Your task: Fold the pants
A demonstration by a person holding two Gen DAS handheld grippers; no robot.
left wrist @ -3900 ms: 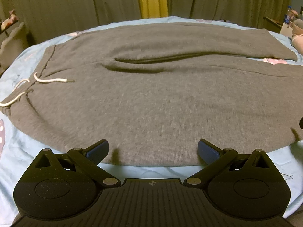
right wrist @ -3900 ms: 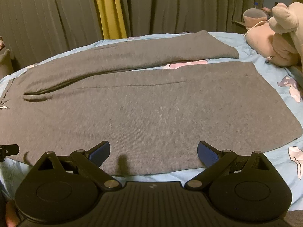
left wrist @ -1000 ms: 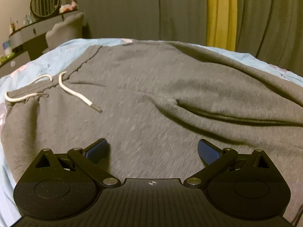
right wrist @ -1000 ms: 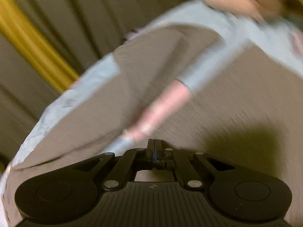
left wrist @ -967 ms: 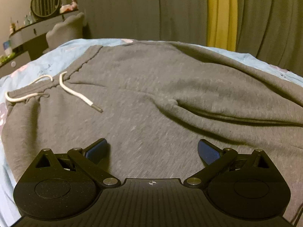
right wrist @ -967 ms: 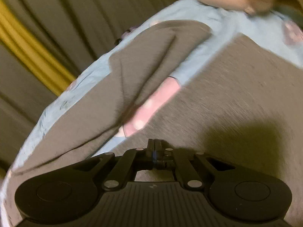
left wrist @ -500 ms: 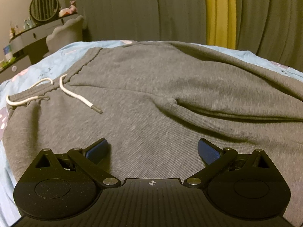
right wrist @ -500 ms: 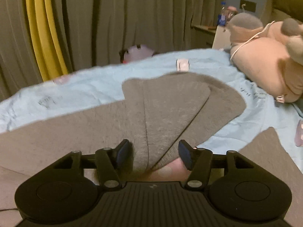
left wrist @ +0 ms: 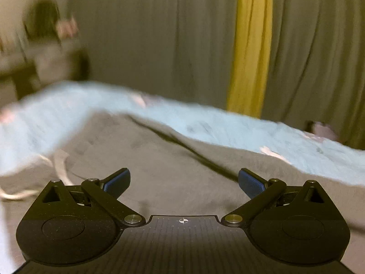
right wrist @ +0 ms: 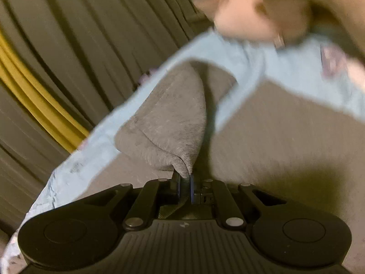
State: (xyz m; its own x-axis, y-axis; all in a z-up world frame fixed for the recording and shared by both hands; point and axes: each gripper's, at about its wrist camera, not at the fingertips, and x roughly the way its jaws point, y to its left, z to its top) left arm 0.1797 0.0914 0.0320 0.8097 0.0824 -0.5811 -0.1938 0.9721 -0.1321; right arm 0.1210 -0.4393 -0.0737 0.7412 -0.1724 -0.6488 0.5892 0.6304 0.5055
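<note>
Left wrist view: left gripper [left wrist: 183, 182] spread wide, empty, over grey sweatpants [left wrist: 159, 159] filling frame centre, drawstring [left wrist: 59, 162] at left. Right wrist view: right gripper [right wrist: 185, 188] pinching the pant leg cuff [right wrist: 168, 125], lifted mid-frame. First fold barely begun; the rest remains.

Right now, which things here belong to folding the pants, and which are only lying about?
Belong to the job:
- grey pants, far leg end pinched
- right gripper, jaws shut on that leg end
- left gripper, jaws open above the pants

Only lying about:
- light blue bedsheet
- plush toy, blurred
- curtains
</note>
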